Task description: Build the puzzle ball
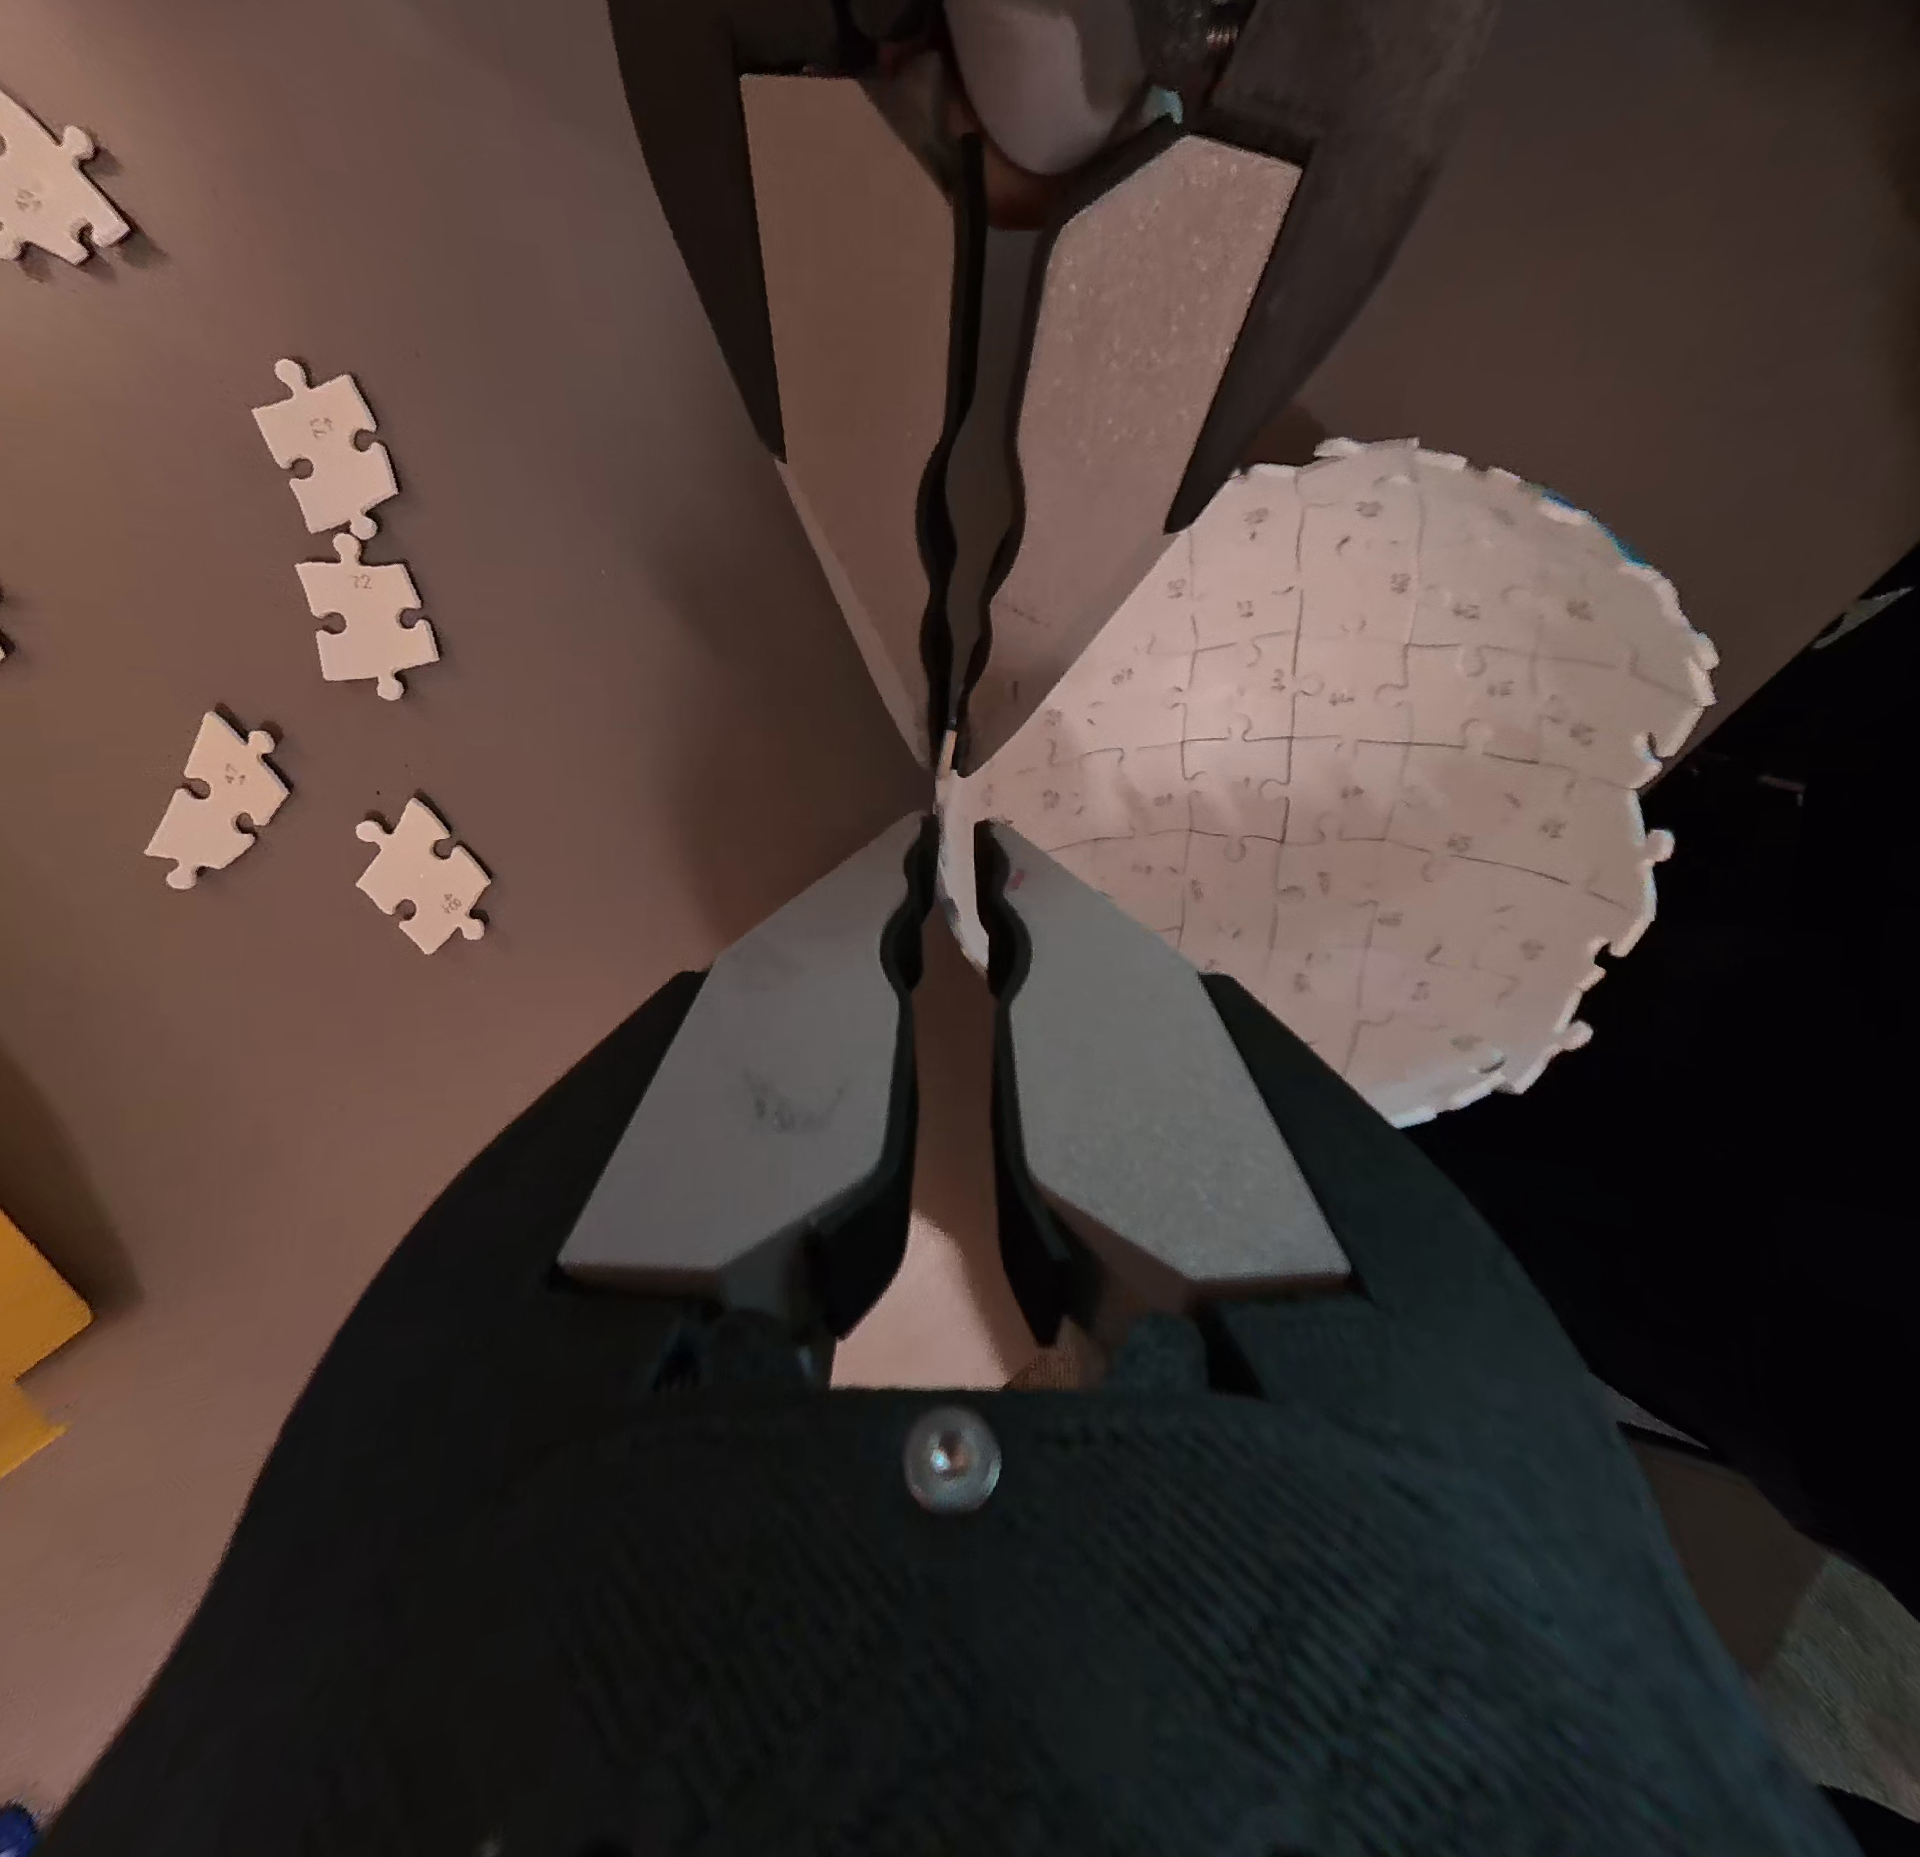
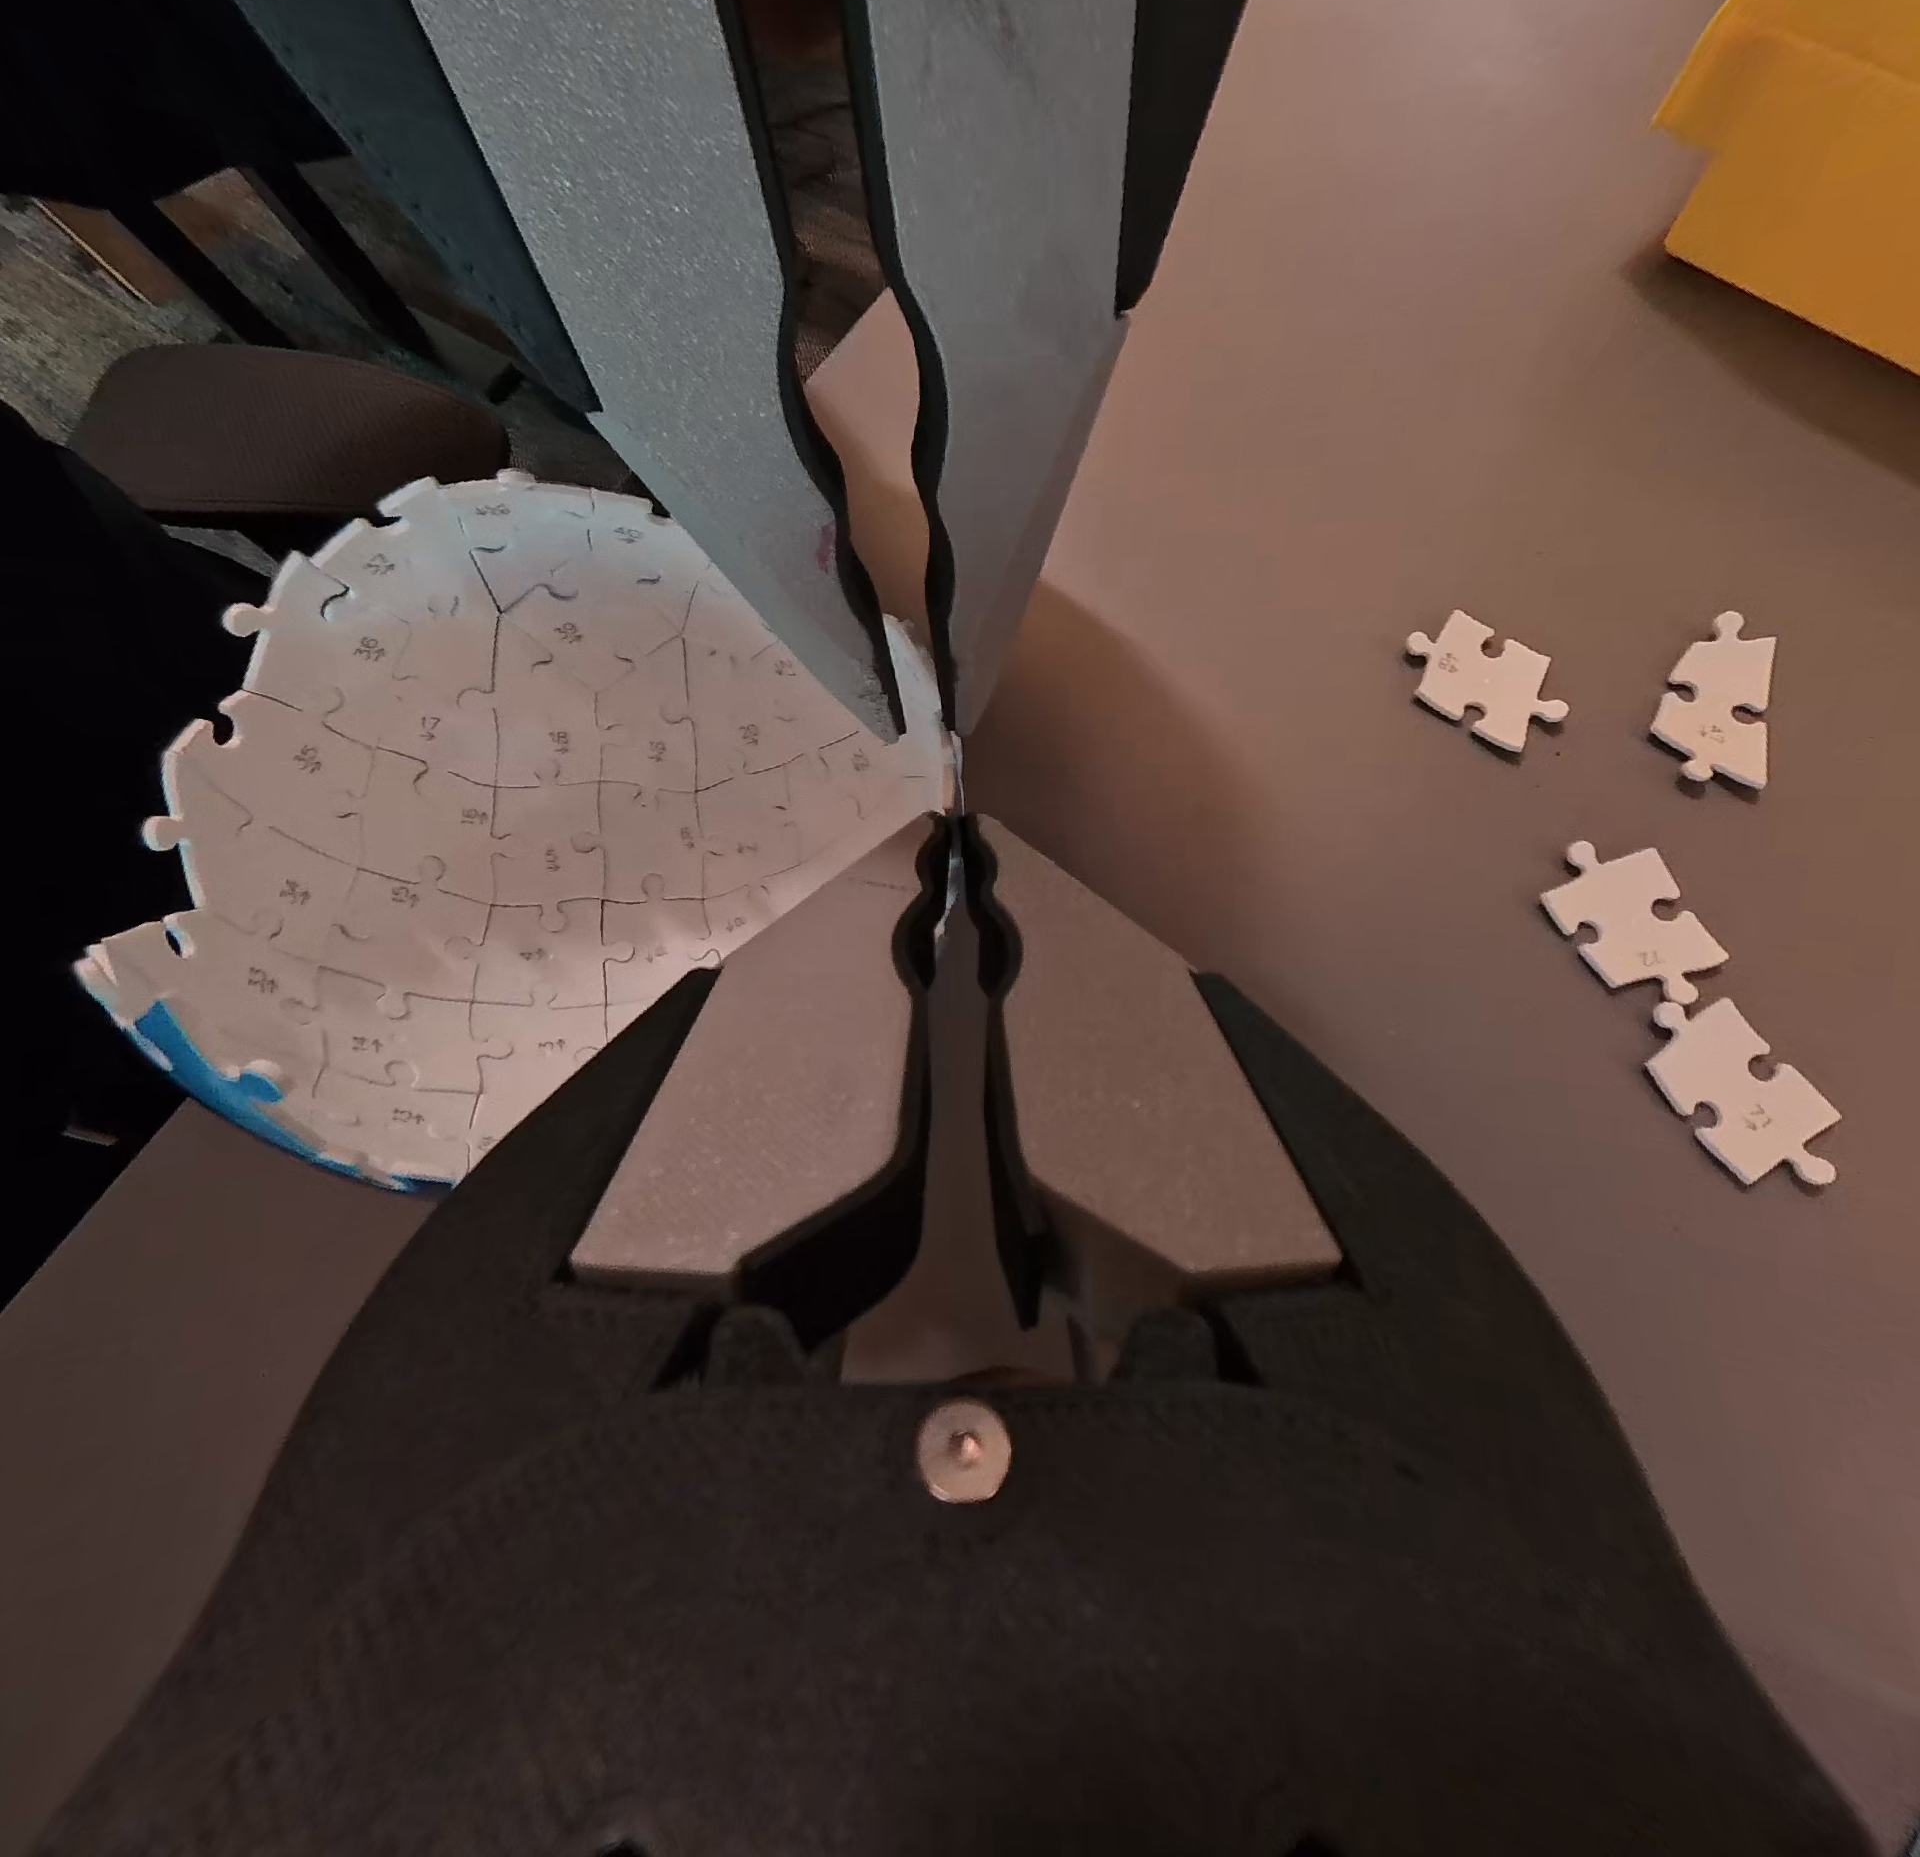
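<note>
The half-built puzzle ball (image 1: 1351,768) is a bowl-shaped shell, white inside and blue outside, lying on the table with its open side towards both cameras (image 2: 468,820). My left gripper (image 1: 956,825) is shut on the shell's rim, with the white edge between its fingers. It enters the right wrist view from the top (image 2: 923,721). My right gripper (image 2: 958,822) is shut on a thin puzzle piece (image 2: 951,872) seen edge-on. Its tips meet the rim opposite the left gripper, and it comes from the top in the left wrist view (image 1: 951,753).
Several loose white pieces (image 1: 364,623) lie on the grey-brown table (image 1: 571,560), to the right in the right wrist view (image 2: 1636,919). A yellow box (image 2: 1808,145) stands beyond them (image 1: 31,1319). The table edge runs just past the shell, with a dark chair (image 2: 291,415) behind it. My left and right fingertips are right by each other.
</note>
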Demonstrator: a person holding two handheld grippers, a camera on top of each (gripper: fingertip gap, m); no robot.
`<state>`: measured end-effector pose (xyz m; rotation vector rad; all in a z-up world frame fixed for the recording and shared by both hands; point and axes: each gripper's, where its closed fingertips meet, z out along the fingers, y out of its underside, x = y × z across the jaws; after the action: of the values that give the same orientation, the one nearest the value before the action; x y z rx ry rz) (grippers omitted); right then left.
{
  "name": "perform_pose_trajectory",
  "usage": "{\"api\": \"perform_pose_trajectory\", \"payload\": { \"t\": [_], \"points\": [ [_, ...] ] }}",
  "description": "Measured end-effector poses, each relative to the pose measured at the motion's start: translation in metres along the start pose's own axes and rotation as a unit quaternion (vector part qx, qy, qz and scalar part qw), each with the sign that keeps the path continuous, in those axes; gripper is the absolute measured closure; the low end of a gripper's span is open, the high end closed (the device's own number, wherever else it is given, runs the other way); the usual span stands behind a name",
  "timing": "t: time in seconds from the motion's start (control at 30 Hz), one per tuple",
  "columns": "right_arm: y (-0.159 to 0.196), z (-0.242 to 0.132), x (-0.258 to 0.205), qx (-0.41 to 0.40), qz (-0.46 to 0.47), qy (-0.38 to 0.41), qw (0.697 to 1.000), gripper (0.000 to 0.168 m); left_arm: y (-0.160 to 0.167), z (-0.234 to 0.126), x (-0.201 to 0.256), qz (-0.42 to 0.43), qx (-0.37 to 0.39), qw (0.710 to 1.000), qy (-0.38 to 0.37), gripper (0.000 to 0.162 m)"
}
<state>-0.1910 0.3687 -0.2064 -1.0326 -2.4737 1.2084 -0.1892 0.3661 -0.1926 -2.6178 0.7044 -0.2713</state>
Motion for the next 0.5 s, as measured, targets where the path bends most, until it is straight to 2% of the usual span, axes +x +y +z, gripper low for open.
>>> {"api": "perform_pose_trajectory", "payload": {
  "t": [0.5],
  "points": [
    [-0.0056, -0.0062, 0.0037, 0.021, -0.006, 0.014, 1.0, 0.168, 0.0, -0.0055, -0.0073, -0.017, 0.01, 1.0, 0.002, 0.157]
  ]
}}
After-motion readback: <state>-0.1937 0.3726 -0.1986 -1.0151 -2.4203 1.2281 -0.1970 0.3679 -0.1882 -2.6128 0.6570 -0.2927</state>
